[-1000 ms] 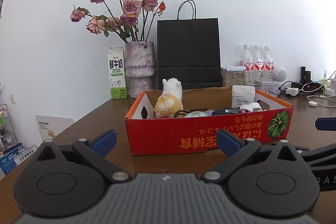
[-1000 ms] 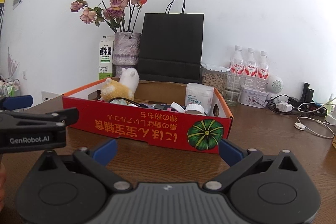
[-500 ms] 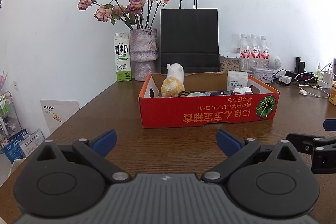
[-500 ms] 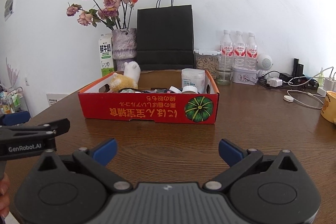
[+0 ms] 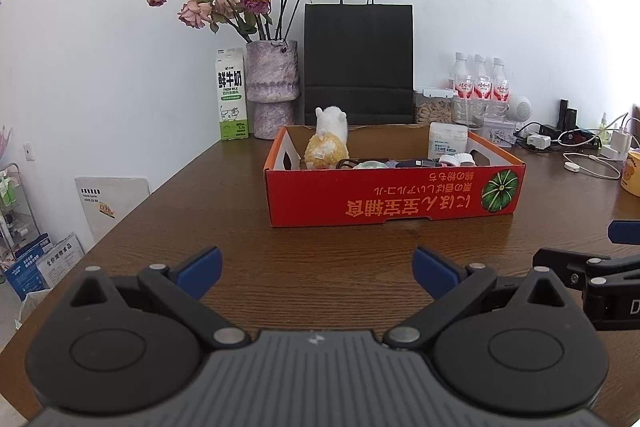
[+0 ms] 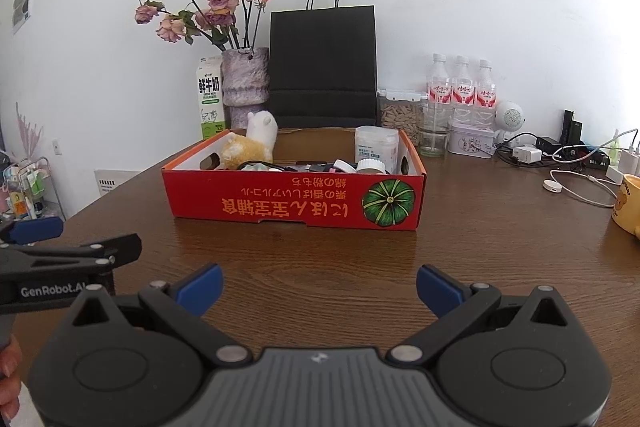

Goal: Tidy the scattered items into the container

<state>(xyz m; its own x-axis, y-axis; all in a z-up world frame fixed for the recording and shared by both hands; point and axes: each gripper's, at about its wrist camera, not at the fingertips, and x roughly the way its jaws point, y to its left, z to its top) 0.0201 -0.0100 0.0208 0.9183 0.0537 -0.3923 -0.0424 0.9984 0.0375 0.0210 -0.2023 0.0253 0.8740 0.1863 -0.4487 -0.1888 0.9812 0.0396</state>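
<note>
From the left wrist view, the left tool (image 5: 316, 271) hangs over the bare brown counter (image 5: 224, 203) with its blue-tipped fingers spread wide and nothing between them. Well ahead stands the red cardboard box (image 5: 394, 195), its printed side facing the camera. Inside sit a white and yellow plush toy (image 5: 328, 143) at the left end, a white jar (image 5: 448, 141) toward the right, and low dark and pale items between them that are too small to tell apart. Behind the box stand a black paper bag (image 5: 359, 63), a vase of dried roses (image 5: 273, 91) and a milk carton (image 5: 231, 93). The right tool (image 5: 592, 267) enters at the right edge, seen from the side.

From the right wrist view, the right tool (image 6: 319, 285) is likewise spread open and empty above the counter (image 6: 480, 227). The box (image 6: 296, 201) lies ahead, slightly left, with the plush toy (image 6: 254, 145) and jar (image 6: 376, 147) in it. Water bottles (image 6: 462, 85) and a yellow mug (image 6: 628, 205) stand to the right. The left tool (image 6: 60, 247) shows at the left edge.
</note>
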